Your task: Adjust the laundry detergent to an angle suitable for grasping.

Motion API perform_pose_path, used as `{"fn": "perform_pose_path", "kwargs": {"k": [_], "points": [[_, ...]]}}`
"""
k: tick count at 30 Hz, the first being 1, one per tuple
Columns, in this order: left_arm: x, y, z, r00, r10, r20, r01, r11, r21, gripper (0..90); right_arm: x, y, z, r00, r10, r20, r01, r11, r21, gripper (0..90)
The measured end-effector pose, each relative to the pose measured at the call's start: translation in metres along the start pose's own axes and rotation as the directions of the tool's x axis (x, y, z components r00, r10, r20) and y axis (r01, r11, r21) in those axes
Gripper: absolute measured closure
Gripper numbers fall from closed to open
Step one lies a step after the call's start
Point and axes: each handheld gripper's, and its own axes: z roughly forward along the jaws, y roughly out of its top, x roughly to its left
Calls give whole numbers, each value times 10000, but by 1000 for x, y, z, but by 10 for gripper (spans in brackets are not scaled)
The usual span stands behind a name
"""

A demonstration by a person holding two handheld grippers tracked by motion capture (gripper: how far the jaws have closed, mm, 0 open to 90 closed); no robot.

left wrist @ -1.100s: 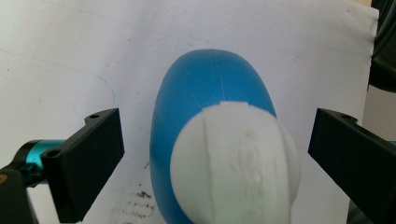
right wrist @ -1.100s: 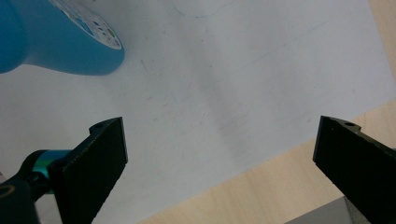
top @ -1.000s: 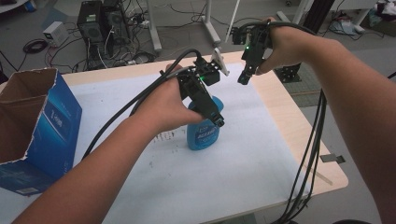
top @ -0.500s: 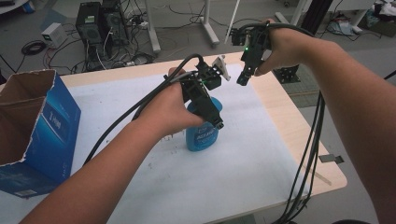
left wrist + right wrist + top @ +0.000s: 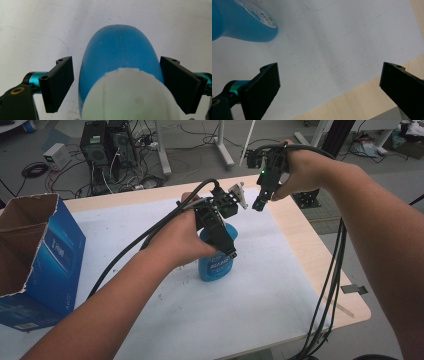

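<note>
**Over the blue bottle, jaws narrowing**

At mid-table, on the white sheet (image 5: 150, 320), stands the blue bottle (image 5: 216, 265), upright, white cap (image 5: 130, 97) on top. Straddled from above by the left gripper (image 5: 117, 82): jaws just been closing, bottle between them, one pad at the bottle's edge, the other a sliver apart, not yet gripping. Held above the table's far edge, the right gripper (image 5: 329, 90): spread wide, nothing grasped.

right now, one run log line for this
left tongs closing round blue bottle, pads not yet pressing | right tongs open, empty, above white mat
</note>
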Motion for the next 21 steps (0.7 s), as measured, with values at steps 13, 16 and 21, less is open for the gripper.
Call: {"fn": "perform_pose_path", "kwargs": {"k": [13,16,21], "points": [[-2,1,-1,9999,30,-139,-31,10000,-56,206,1,1,0,10000,-27,5,27,10000,9,21],[-2,0,-2,9997,81,-237,-81,10000,-34,207,1,1,0,10000,-19,-4,19,10000,37,21],[-3,0,-2,9994,134,-313,-136,9999,-45,234,2,2,1,10000,-45,-16,45,10000,24,21]]}}
